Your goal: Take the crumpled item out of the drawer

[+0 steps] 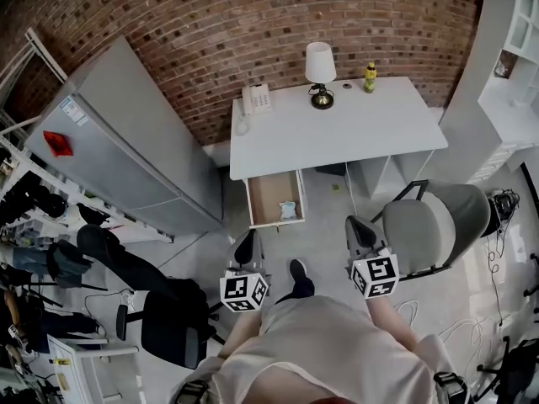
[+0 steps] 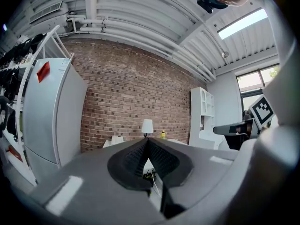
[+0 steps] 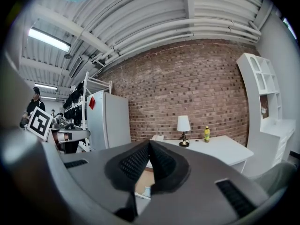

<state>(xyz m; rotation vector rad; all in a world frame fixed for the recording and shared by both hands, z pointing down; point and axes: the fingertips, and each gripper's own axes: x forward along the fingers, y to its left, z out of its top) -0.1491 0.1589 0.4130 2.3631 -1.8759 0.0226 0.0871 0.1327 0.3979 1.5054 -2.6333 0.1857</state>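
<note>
The white desk [image 1: 337, 129] has its drawer [image 1: 263, 200] pulled out, wooden bottom showing. A pale crumpled item [image 1: 288, 211] lies in the drawer's front right corner; in the right gripper view a bit of the crumpled item [image 3: 147, 191] shows through the gap under the jaws. My left gripper [image 1: 245, 241] hangs in the air just short of the drawer's front, jaws shut and empty [image 2: 147, 142]. My right gripper [image 1: 357, 225] is held further right, beside the chair, also shut with nothing in it [image 3: 149, 144]. Both point toward the desk.
On the desk stand a lamp [image 1: 319, 72], a yellow bottle [image 1: 369, 77] and a phone [image 1: 256, 99]. A grey chair [image 1: 438, 225] sits at the right, a refrigerator [image 1: 126, 141] at the left, a black office chair [image 1: 164, 314] near my left side, white shelves [image 1: 515, 82] far right.
</note>
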